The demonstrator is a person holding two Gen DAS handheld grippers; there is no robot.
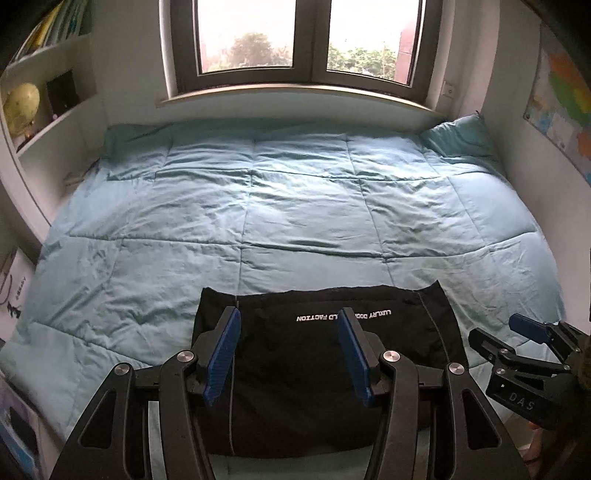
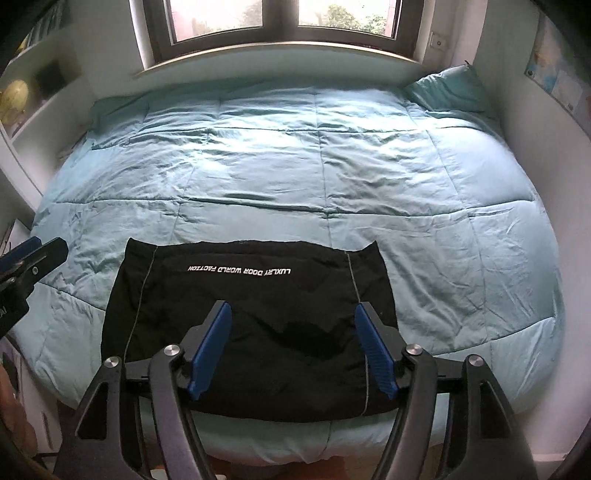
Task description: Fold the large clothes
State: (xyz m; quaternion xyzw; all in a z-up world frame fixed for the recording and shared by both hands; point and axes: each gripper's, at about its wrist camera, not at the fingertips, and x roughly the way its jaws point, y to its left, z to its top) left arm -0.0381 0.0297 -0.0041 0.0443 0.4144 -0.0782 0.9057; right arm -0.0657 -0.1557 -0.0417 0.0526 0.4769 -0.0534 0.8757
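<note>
The black garment is seen lying flat on the blue quilt near the foot of the bed, already reduced to a compact rectangle, with its white lettering facing away and reading upside down. Grey seam lines run down each side, and the edges appear squared, so the folding is judged to be far along, possibly finished.

Above the garment's near portion, the left tool is held released, nothing between its blue pads. The right tool is likewise spread wide and empty over the garment's near half, not visibly touching the cloth.

If a further fold is wanted, the near edge would have to be pinched at both corners and carried toward the lettering; otherwise only smoothing or lifting away is called for.

Beyond the quilt, a pillow and a window are seen.
</note>
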